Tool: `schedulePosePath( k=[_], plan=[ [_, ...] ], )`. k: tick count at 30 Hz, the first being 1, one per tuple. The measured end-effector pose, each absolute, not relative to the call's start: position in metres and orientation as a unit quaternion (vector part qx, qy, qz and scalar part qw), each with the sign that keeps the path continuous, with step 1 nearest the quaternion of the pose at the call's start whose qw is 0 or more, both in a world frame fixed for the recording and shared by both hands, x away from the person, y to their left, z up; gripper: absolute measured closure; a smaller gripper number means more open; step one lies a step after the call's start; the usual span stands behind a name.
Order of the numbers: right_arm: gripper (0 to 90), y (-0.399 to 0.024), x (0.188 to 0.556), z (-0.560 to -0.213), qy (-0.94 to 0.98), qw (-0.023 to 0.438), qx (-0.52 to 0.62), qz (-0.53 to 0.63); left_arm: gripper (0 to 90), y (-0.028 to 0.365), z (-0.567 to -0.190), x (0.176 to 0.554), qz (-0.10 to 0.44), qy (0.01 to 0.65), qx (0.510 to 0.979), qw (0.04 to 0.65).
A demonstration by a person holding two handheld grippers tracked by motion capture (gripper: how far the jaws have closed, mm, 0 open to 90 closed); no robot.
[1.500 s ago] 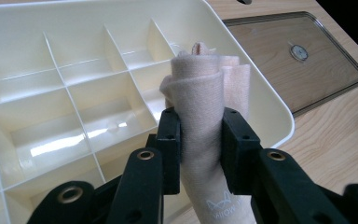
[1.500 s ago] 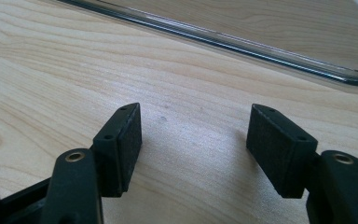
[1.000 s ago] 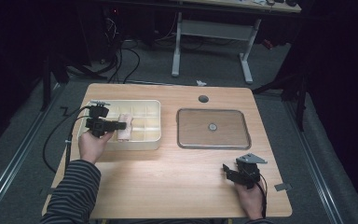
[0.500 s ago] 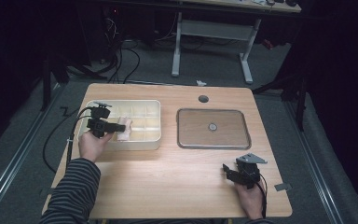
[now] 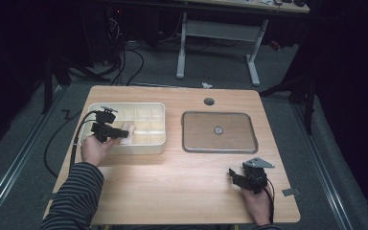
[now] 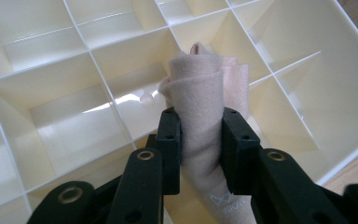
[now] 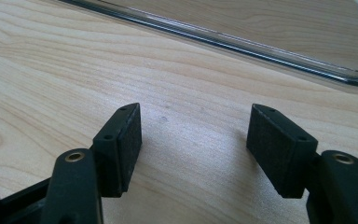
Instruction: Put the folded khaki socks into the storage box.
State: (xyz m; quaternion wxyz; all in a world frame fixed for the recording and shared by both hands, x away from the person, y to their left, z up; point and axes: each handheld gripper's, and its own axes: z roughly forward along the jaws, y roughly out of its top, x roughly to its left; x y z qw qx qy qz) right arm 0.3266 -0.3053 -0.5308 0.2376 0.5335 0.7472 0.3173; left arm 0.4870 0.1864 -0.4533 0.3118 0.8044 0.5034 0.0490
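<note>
Room: dark, grey floor, cables trailing behind a pale wooden surface (image 5: pixel 172 191); a second table's white legs farther back.
High view, left: striped sleeve comes in from the bottom left; the left hand (image 5: pixel 95 148) sits at the near left edge of the divided box (image 5: pixel 155 108), holding the left gripper (image 5: pixel 124 132) roughly level, pointing rightward over the box.
High view, cloth: rolled pink cloth (image 5: pixel 128 132) at the gripper's tip, over the box's near left compartments.
High view, right: right hand (image 5: pixel 258 203) rests on the surface near the right front corner, right gripper (image 5: pixel 235 176) angled toward the clear lid (image 5: pixel 249 143), well apart from the box.
Left gripper view: jaws clamped on the cloth (image 6: pixel 205 116), one pad on each side of the roll; the roll rises above white dividers (image 6: pixel 98 70). Whether its end touches the box floor cannot be told.
Right gripper view: jaws apart, nothing between them, bare wood under them; lid's rim (image 7: pixel 214 37) beyond.
</note>
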Motion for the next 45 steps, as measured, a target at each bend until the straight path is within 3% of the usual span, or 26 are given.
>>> schedulePosePath(
  k=[38,45],
  plan=[
    [35.5,-0.304,0.327,-0.531,0.751,0.235,0.529,0.318,73.1,0.172,-0.469,0.478,0.102,0.471,0.840,0.250],
    [35.4,-0.304,0.327,-0.531,0.751,0.235,0.529,0.319,73.2,0.165,-0.471,0.477,0.118,0.452,0.858,0.214]
  ],
)
